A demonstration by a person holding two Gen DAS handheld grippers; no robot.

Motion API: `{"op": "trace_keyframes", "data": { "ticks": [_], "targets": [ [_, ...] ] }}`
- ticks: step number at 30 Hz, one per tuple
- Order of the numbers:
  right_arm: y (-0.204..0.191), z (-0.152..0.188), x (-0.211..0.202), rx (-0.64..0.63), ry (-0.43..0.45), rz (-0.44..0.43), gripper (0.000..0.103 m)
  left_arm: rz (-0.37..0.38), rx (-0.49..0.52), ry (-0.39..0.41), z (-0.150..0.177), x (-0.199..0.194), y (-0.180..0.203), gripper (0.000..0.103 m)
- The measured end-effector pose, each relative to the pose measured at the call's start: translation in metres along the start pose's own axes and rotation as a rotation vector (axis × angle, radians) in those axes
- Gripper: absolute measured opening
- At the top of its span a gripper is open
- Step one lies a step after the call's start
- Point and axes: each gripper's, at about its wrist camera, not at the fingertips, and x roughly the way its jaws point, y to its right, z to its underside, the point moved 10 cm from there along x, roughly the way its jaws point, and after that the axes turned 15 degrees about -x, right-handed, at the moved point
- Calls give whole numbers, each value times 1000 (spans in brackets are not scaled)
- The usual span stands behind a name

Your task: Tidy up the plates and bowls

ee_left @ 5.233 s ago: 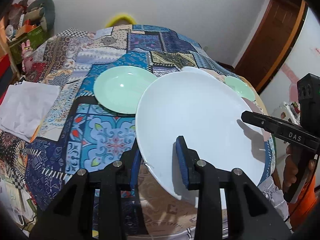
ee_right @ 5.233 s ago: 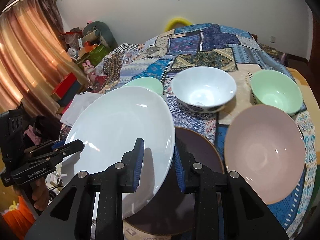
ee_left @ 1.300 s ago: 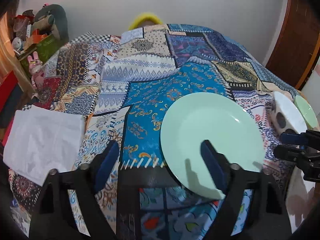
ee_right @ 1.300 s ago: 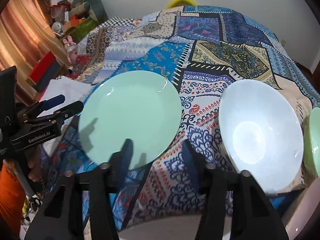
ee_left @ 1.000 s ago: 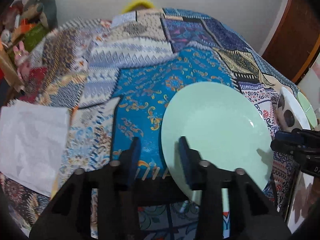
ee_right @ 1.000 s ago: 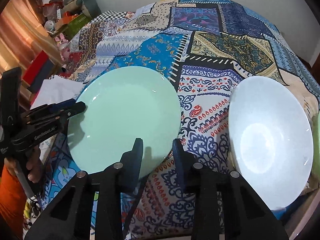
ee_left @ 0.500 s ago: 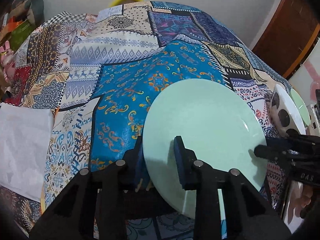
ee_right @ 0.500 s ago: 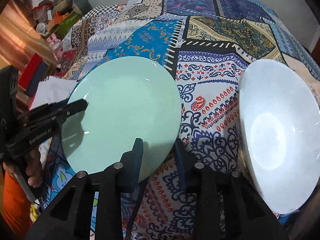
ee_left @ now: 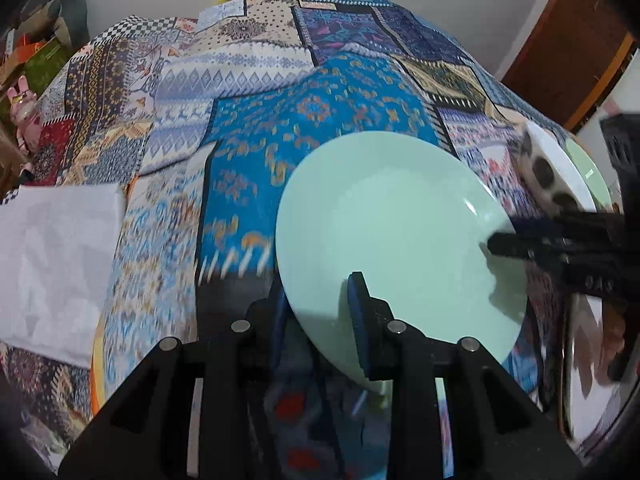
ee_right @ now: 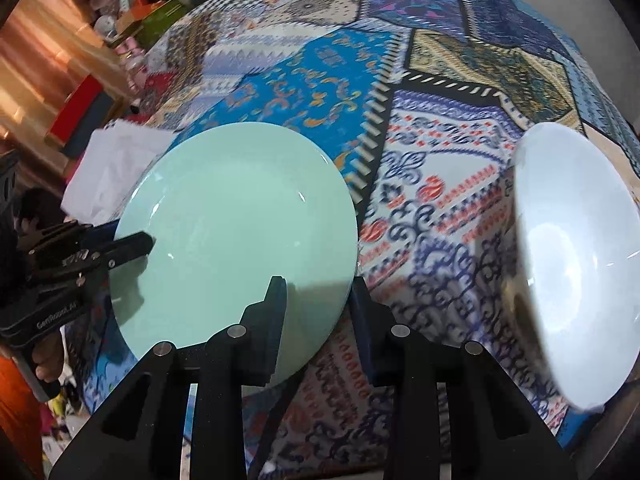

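A mint green plate (ee_left: 392, 236) is held tilted above the patterned tablecloth (ee_left: 248, 128). My left gripper (ee_left: 318, 320) is shut on its near rim. My right gripper (ee_right: 318, 312) is shut on the opposite rim of the plate, which also shows in the right wrist view (ee_right: 236, 232). The right gripper shows at the right of the left wrist view (ee_left: 520, 242), and the left gripper at the left of the right wrist view (ee_right: 132, 242). A white bowl (ee_right: 576, 264) stands to the right of the plate.
A white cloth (ee_left: 52, 264) lies at the table's left edge. The white bowl's spotted side (ee_left: 552, 184) and a green bowl's rim (ee_left: 588, 168) show at the right. A white plate (ee_left: 588, 376) lies at the near right. Clutter (ee_right: 132, 4) stands beyond the table's left side.
Both grippers closed on the green plate's rims, and the plate has lifted and tilted off the cloth. Earlier the white plate was carried and set down at the near right.
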Motion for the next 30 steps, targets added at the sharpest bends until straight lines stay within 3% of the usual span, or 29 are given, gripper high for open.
{"op": "trace_keyframes", "data": {
  "ticks": [11,17,30],
  "targets": [
    [-29,14,0,-76,-35,-61,31,11,-33,-53,59,-31,-12,29],
    [-30,15,5,-80,-40,-56,30,21,-60,-72,57,-25,-13,30],
    [-35,17,-8,-79,11,-13,25,-11,-73,-18,57,-31,-9,33]
  ]
}}
